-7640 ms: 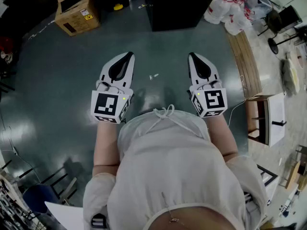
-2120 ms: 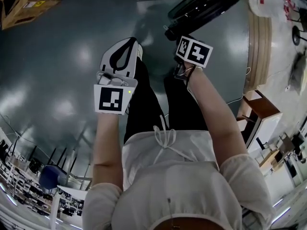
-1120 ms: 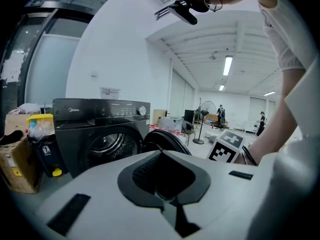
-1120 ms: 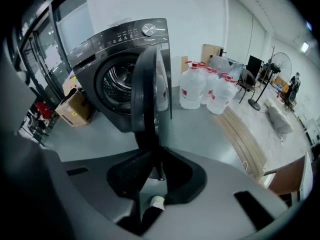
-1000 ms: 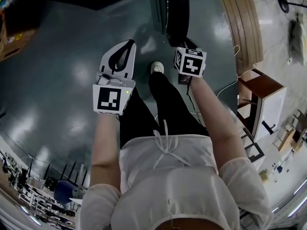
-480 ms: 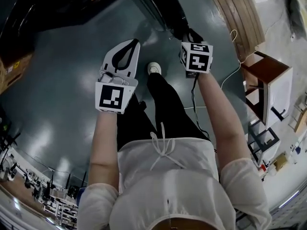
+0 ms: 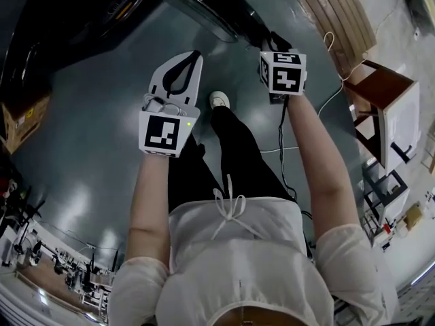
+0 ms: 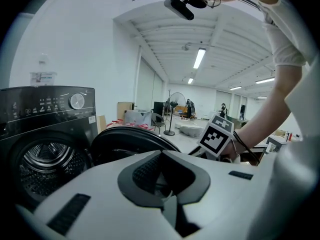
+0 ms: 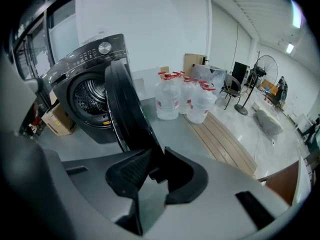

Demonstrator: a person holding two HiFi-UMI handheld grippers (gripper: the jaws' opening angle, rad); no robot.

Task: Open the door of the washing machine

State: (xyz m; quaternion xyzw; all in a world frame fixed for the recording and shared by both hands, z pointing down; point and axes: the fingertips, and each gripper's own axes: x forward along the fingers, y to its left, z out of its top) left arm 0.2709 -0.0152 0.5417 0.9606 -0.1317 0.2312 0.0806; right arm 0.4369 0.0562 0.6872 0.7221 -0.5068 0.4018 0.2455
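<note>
The dark washing machine [image 9: 95, 59] stands with its drum [image 9: 92, 101] exposed and its round door [image 9: 122, 109] swung well out. My right gripper [image 9: 156, 160] is shut on the door's rim, which runs down between its jaws. In the head view the right gripper [image 7: 273, 45] meets the door [image 7: 211, 9] at the top, with its marker cube toward me. My left gripper [image 7: 192, 55] hovers over the floor left of the door, shut and holding nothing. The left gripper view shows the machine [image 8: 47, 129] and the door [image 8: 127, 141] past its jaws.
Large water bottles [image 9: 182, 101] and a stack of wooden boards [image 9: 225, 141] lie to the right of the machine. A cardboard box [image 9: 57, 119] sits to its left. The person's legs and white shoe [image 7: 219, 100] stand between the grippers. A cable [image 7: 282, 141] trails across the floor.
The door has swung further out with my right gripper still on its rim. My left gripper has travelled alongside it, still shut and holding nothing.
</note>
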